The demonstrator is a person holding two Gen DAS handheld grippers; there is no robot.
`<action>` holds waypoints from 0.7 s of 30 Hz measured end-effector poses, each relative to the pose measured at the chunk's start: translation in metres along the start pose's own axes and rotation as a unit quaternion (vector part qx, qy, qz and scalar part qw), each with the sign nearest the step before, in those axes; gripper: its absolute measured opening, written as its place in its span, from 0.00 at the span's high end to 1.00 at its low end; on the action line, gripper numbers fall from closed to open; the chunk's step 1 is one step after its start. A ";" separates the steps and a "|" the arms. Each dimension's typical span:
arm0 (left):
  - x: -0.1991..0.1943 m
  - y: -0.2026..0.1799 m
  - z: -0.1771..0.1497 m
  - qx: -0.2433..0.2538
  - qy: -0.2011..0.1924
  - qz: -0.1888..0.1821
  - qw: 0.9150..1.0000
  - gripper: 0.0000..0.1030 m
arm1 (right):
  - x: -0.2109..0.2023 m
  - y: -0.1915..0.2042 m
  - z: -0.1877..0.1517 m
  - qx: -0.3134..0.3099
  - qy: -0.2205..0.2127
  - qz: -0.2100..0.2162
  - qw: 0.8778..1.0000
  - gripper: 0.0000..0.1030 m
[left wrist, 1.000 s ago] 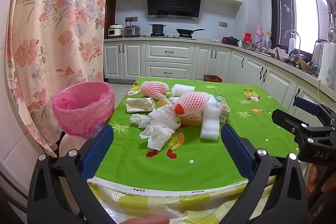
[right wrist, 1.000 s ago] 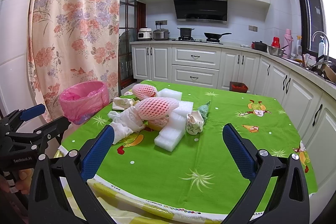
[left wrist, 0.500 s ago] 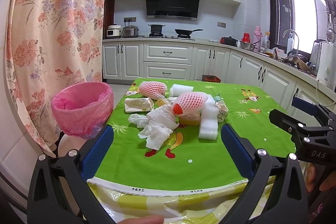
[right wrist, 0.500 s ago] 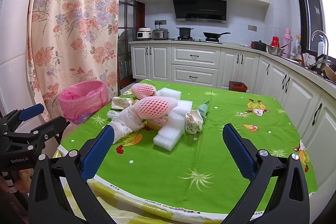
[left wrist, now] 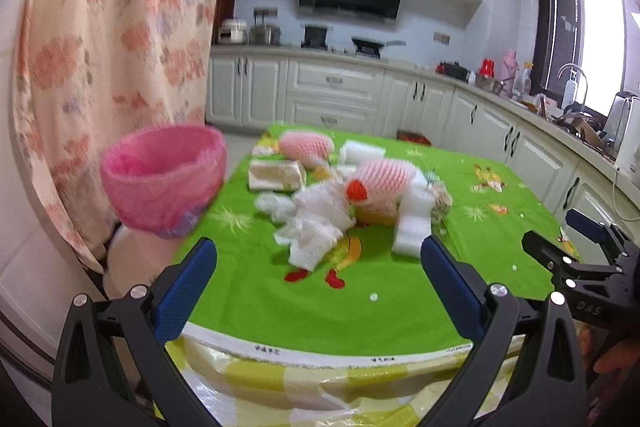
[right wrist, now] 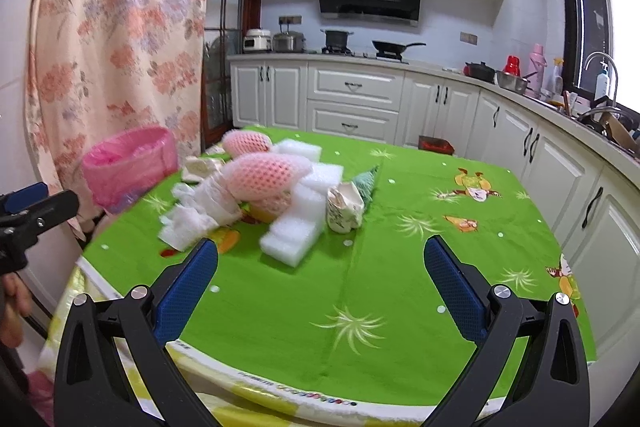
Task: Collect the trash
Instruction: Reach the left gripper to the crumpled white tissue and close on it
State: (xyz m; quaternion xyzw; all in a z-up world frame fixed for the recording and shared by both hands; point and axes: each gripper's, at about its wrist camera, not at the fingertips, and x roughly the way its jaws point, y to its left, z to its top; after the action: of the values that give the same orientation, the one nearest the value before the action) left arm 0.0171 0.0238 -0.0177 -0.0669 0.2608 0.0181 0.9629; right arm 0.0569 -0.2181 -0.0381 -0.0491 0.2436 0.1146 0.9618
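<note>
Both grippers hang at the near edge of the bench (right wrist: 400, 267), which is covered in a bright green cartoon-print cloth. The left gripper (left wrist: 320, 267) has its jaws spread wide with nothing between them, and the right gripper (right wrist: 320, 267) is the same — blue pads far apart, empty.

The trash sits in a loose heap on the far left part of the bench, well apart from both grippers. Nearest is a crumpled white paper towel (left wrist: 316, 227), and just behind it lies a pink foam fruit net (left wrist: 384, 175) resting on top of a yellow object whose nature is too blurred to tell. A long white foam block (right wrist: 294, 231) lies beside them, angled toward the bench edge, with a crumpled printed wrapper (right wrist: 344, 207) just to its right. A second pink foam net (left wrist: 306, 147) and a flat pale packet (left wrist: 276, 175) sit farther back.

Off the bench's left edge stands a bin lined with a pink bag (left wrist: 164, 183), open at the top, next to a floral curtain (right wrist: 120, 27).
</note>
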 end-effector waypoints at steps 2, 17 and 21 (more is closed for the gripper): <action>0.014 0.006 0.000 -0.005 0.024 0.009 1.000 0.04 | 0.014 -0.005 -0.002 0.004 0.013 -0.002 1.000 0.06; 0.164 0.020 0.002 0.043 0.146 0.029 0.988 0.04 | 0.118 -0.037 0.015 0.035 0.081 0.001 0.996 0.12; 0.203 0.013 0.007 0.054 0.181 0.016 0.982 0.16 | 0.132 -0.036 0.009 0.038 0.104 0.022 0.994 0.19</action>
State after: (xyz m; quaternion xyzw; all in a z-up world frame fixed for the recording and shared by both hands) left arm 0.1950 0.0380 -0.1157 -0.0132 0.4325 0.0074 0.9015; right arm 0.1830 -0.2257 -0.0921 -0.0183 0.3476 0.1208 0.9297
